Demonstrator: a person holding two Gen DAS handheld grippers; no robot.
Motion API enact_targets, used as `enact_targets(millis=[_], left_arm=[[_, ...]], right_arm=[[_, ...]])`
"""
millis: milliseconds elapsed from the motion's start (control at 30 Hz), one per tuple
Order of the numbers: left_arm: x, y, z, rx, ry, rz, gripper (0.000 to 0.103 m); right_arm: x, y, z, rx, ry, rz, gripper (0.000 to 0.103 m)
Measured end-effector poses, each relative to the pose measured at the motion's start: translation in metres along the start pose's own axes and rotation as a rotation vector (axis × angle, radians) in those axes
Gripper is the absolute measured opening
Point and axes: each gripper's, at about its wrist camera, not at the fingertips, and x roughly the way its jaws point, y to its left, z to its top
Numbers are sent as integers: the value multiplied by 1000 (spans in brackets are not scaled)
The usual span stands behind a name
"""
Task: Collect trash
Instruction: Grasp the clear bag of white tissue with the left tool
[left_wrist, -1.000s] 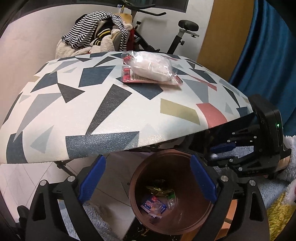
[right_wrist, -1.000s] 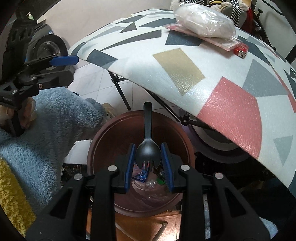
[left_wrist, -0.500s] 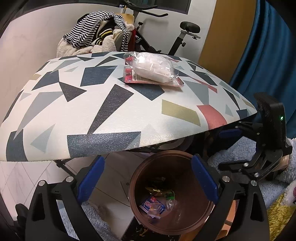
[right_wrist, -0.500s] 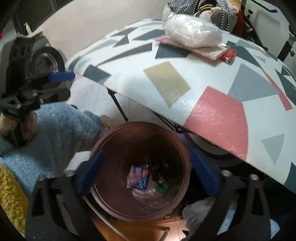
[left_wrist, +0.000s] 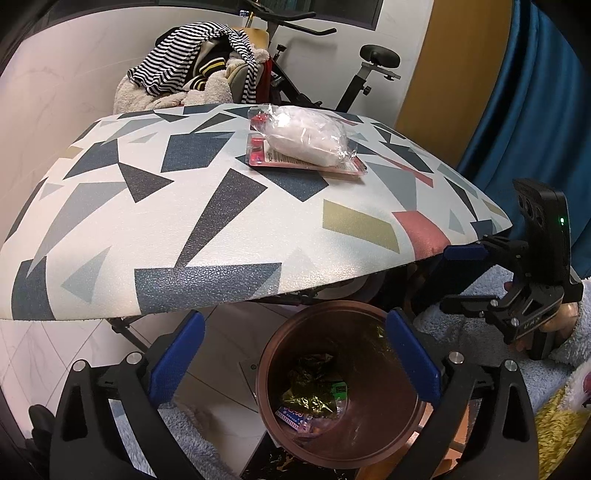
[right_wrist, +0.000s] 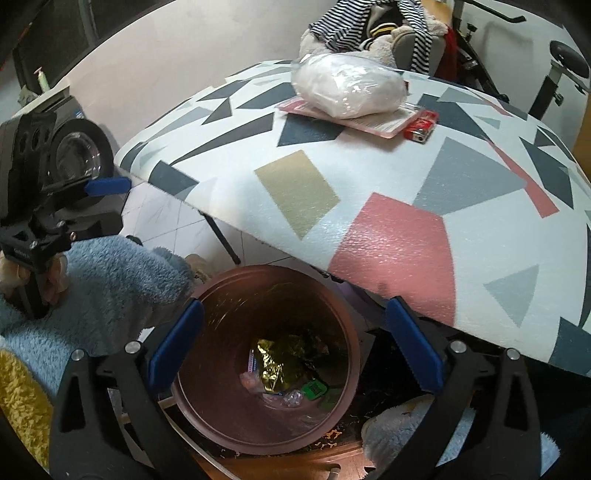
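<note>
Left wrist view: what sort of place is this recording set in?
Probably a lived-in room at home: an exercise bike heaped with clothes, a patterned folding table and blue curtains.

Both wrist views look down close into the brown bin (left_wrist: 343, 384) (right_wrist: 266, 354), sharing the patterned table (left_wrist: 207, 221) (right_wrist: 424, 221).

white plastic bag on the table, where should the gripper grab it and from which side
Probably across the middle of the white plastic bag, coming from above with the fingers straddling its short width. It lies lengthwise as a soft, rounded bulge on the pink card pack, so its top stands clear and should squash into the grip. A low approach risks catching the card or the red lighter beside it.
</note>
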Motion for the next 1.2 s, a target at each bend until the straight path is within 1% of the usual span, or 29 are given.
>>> enact_targets(millis=[100, 233, 300, 433, 500, 567, 633, 700, 767, 833, 867, 967, 1100, 1200], left_arm=[[2, 0, 1, 0, 10, -12, 97], [4, 3, 5, -15, 19, -33, 97], [4, 7, 9, -33, 11, -36, 97], [1, 13, 19, -65, -37, -20, 97], [1, 15, 25, -71, -61, -4, 97], [4, 15, 34, -62, -66, 10, 97], [7, 16, 43, -53, -63, 9, 97], [13, 16, 55, -50, -61, 2, 97], [20, 19, 68, -72, -56, -21, 97], [30, 24, 85, -125, -50, -91, 97], [33, 25, 91, -141, -51, -103, 97], [52, 28, 117, -204, -32, -127, 97], [78, 35, 150, -292, -20, -196, 97], [95, 38, 168, -347, -18, -220, 97]], right_arm=[[-2, -8, 3, 41, -1, 26, 97], [-6, -17, 10, 88, -23, 16, 97], [-9, -23, 12, 112, -45, 3, 97], [-15, -34, 22, 129, -75, -91, 97], [-16, -39, 26, 135, -79, -93, 97], [-18, -47, 31, 135, -96, -88, 97], [-20, -54, 36, 127, -117, -102, 97], [-20, -59, 40, 121, -118, -100, 97], [-17, -68, 47, 116, -104, -90, 97], [-14, -72, 51, 117, -86, -65, 97], [-12, -75, 54, 113, -78, -65, 97], [-11, -74, 60, 77, -94, -139, 97], [-7, -83, 68, 83, -93, -141, 97], [-5, -87, 72, 83, -99, -147, 97]])
